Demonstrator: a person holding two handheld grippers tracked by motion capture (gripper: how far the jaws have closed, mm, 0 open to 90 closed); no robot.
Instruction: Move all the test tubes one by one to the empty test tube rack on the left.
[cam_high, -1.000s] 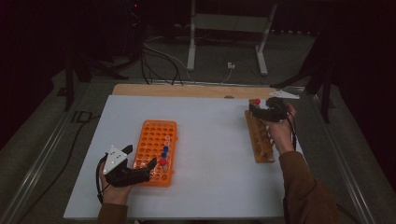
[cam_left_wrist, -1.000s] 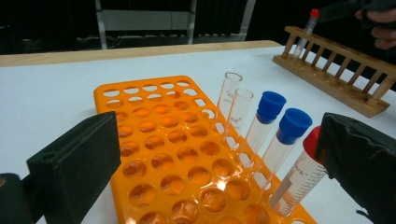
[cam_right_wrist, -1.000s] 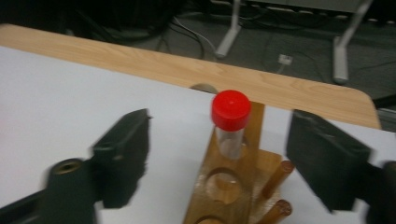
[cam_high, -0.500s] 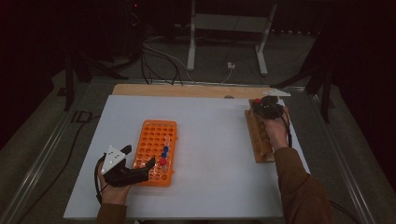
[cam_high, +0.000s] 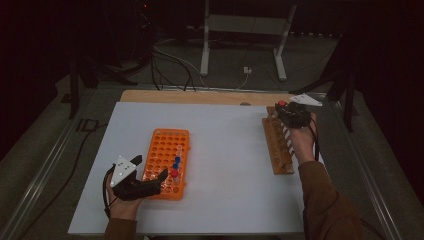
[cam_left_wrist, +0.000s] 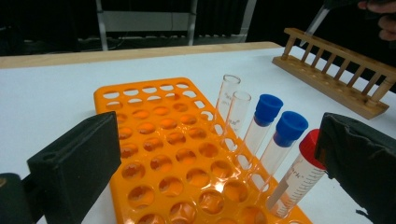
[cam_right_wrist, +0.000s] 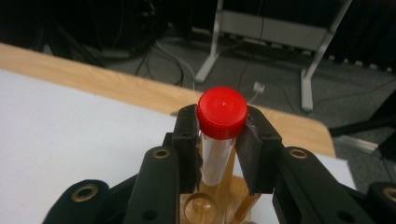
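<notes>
My right gripper (cam_right_wrist: 219, 135) is shut on a red-capped tube (cam_right_wrist: 222, 112), held upright just above a hole at the far end of the wooden rack (cam_right_wrist: 201, 210). From above, that gripper (cam_high: 290, 114) and the tube's red cap (cam_high: 281, 104) sit over the wooden rack (cam_high: 276, 145) at the table's right. My left gripper (cam_left_wrist: 219, 149) is open, its jaws straddling the near end of the orange rack (cam_left_wrist: 159, 154). That rack holds two blue-capped tubes (cam_left_wrist: 268, 109), a red-capped tube (cam_left_wrist: 308, 154) beside the right jaw, and two uncapped tubes (cam_left_wrist: 236, 109). In the high view the left gripper (cam_high: 148, 168) is at the orange rack (cam_high: 167, 150).
The white tabletop (cam_high: 225, 160) lies bare between the two racks. A wooden strip (cam_high: 200, 96) runs along the table's far edge. Beyond it, cables (cam_high: 170, 65) and a metal stand (cam_high: 240, 30) sit on the dark floor.
The right hand has shifted slightly along the far end of the wooden rack, still holding the tube. The left gripper has stayed at the orange rack.
</notes>
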